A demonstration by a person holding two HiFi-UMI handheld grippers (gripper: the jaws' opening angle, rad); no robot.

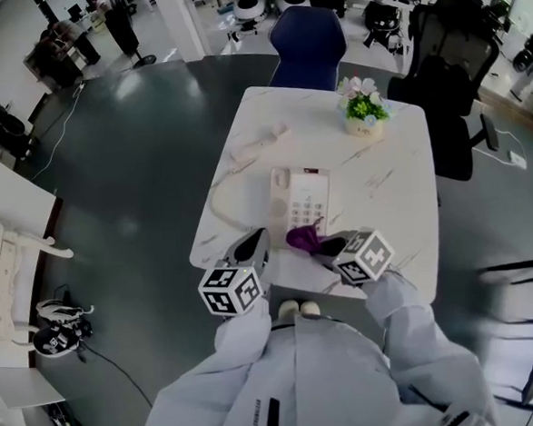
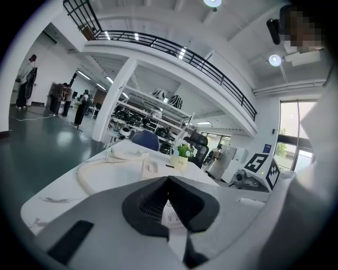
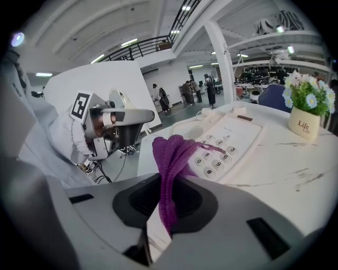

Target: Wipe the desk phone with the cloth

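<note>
A white desk phone lies on the white table, its keypad up. Its handset rests off the base at the far left, joined by a coiled cord. My right gripper is shut on a purple cloth, which hangs just over the phone's near edge. In the right gripper view the cloth rises from between the jaws of that gripper, with the phone's keypad right behind it. My left gripper hovers at the phone's near left, shut and holding nothing.
A small pot of flowers stands at the table's far right corner. A blue chair is behind the table and a black chair to its right. Dark floor lies along the table's left edge.
</note>
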